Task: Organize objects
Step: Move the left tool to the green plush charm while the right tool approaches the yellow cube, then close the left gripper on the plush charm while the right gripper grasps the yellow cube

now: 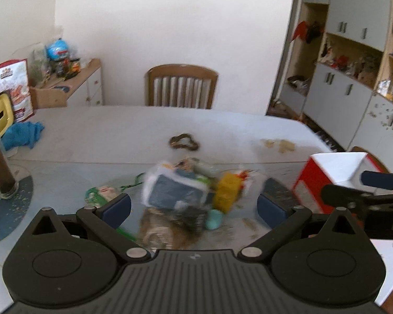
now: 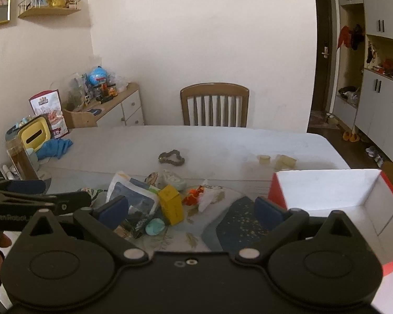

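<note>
Both our tongs spread wide, empty: left gripper (image 1: 194,206), right gripper (image 2: 191,212). Clutter heap near the table's (image 2: 196,141) front edge: yellow carton (image 2: 171,205), teal lump (image 2: 154,227), blue-and-white pouch (image 2: 133,196). White-lined red box (image 2: 340,191) at front right. We'd pick the carton first; bead bracelet (image 2: 171,158) mid-table later.

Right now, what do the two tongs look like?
Both tongs match: matte black bodies with ribbed tops, two round discs, silver pivot pins, angled black link arms and blue pads. Left tongs; right tongs. White lettering, too blurred to read for sure, runs along the left one's side in the right view.
</note>
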`<action>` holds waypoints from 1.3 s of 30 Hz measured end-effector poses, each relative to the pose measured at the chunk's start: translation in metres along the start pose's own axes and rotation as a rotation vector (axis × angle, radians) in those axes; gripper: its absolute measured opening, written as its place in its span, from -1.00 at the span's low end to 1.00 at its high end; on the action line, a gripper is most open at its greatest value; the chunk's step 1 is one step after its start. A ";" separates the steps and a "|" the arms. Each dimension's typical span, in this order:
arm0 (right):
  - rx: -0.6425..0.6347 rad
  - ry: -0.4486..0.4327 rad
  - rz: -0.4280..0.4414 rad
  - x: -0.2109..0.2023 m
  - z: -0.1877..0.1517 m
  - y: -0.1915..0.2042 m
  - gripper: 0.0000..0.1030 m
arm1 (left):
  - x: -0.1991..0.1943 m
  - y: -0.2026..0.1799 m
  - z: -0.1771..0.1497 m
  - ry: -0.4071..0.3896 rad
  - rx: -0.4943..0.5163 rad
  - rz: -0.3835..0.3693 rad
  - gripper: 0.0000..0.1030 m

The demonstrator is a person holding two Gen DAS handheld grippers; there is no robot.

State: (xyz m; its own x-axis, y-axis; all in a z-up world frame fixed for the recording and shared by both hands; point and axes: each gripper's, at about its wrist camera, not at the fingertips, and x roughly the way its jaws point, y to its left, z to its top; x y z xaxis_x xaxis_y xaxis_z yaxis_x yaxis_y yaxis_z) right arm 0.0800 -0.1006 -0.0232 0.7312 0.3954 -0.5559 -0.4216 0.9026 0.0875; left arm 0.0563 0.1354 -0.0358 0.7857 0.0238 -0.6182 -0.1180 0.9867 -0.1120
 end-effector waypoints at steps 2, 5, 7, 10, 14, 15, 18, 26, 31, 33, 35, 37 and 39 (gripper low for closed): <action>0.000 0.020 -0.009 0.011 0.001 0.003 0.97 | 0.009 0.013 -0.001 0.016 -0.008 0.019 1.00; -0.005 0.042 -0.024 0.027 0.001 0.008 0.97 | 0.021 0.034 -0.001 0.028 0.006 0.059 1.00; -0.014 0.050 -0.033 0.038 0.002 0.011 0.95 | 0.032 0.048 -0.002 0.048 0.020 0.074 1.00; -0.021 0.071 -0.026 0.057 0.003 0.015 0.94 | 0.055 0.067 -0.004 0.043 0.003 0.077 1.00; -0.051 0.095 -0.032 0.082 0.006 0.016 0.92 | 0.086 0.090 -0.006 0.058 -0.007 0.100 1.00; -0.059 0.098 -0.033 0.088 0.007 0.016 0.92 | 0.094 0.097 -0.007 0.069 -0.006 0.098 1.00; -0.067 0.122 -0.043 0.105 0.011 0.016 0.91 | 0.116 0.114 -0.007 0.118 -0.017 0.114 1.00; -0.123 0.195 -0.009 0.144 0.012 0.017 0.82 | 0.153 0.134 -0.012 0.168 0.005 0.117 1.00; -0.146 0.258 -0.007 0.171 0.010 0.019 0.62 | 0.164 0.138 -0.012 0.173 0.013 0.104 0.99; -0.135 0.290 0.003 0.180 0.009 0.020 0.56 | 0.168 0.138 -0.012 0.177 0.028 0.105 0.99; -0.140 0.302 0.007 0.186 0.008 0.022 0.55 | 0.172 0.140 -0.013 0.180 0.032 0.105 0.98; -0.150 0.313 0.011 0.190 0.007 0.025 0.42 | 0.174 0.141 -0.014 0.183 0.029 0.097 0.92; -0.161 0.320 0.018 0.193 0.006 0.028 0.32 | 0.175 0.142 -0.014 0.184 0.027 0.099 0.92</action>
State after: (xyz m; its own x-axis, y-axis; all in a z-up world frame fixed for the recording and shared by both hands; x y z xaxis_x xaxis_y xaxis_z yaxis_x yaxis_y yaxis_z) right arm 0.2128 0.0021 -0.1228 0.5287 0.3145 -0.7884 -0.5306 0.8474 -0.0178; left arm 0.1680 0.2773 -0.1707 0.6461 0.0939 -0.7574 -0.1713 0.9849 -0.0241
